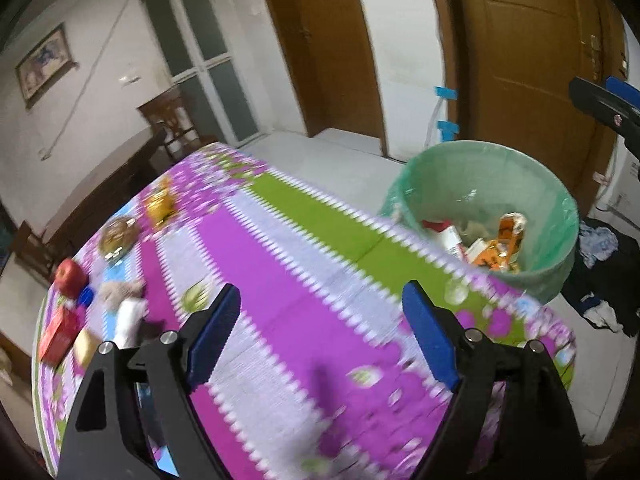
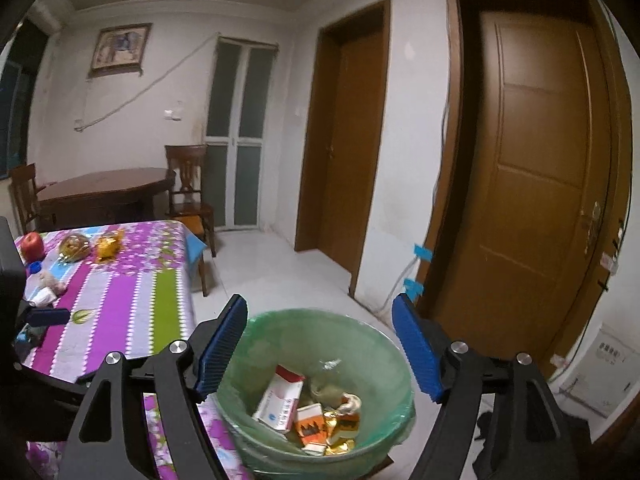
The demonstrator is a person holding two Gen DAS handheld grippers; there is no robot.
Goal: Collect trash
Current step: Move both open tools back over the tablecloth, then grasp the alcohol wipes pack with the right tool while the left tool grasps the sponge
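Trash bin (image 2: 320,380), green-lined, stands on the floor just beside the table's near corner; I see it directly below my right gripper (image 2: 320,348), whose jaws are spread wide and hold nothing. Inside the bin I count one white-and-red carton (image 2: 280,400), two orange cartons (image 2: 310,426) and some gold wrappers (image 2: 340,426); the rest is too jumbled to count. My left gripper (image 1: 322,336) hangs over the floral tablecloth (image 1: 280,280), jaws likewise parted and empty; that view is motion-blurred. From it, the bin (image 1: 488,208) sits past the table's right edge, with nothing between the fingers and the cloth. Still on the table, at its far left end: one red apple (image 1: 70,276), one blue cap (image 1: 85,296), one red box (image 1: 60,334), one crumpled white tissue (image 1: 130,316), one round wrapped pastry (image 1: 118,236) and one gold wrapper (image 1: 160,204). Beyond: one dark wooden table (image 2: 100,192) with two chairs (image 2: 188,192), two brown doors (image 2: 540,200), one framed picture (image 2: 120,48). Dark clothes (image 1: 600,280) lie on the floor right of the bin.
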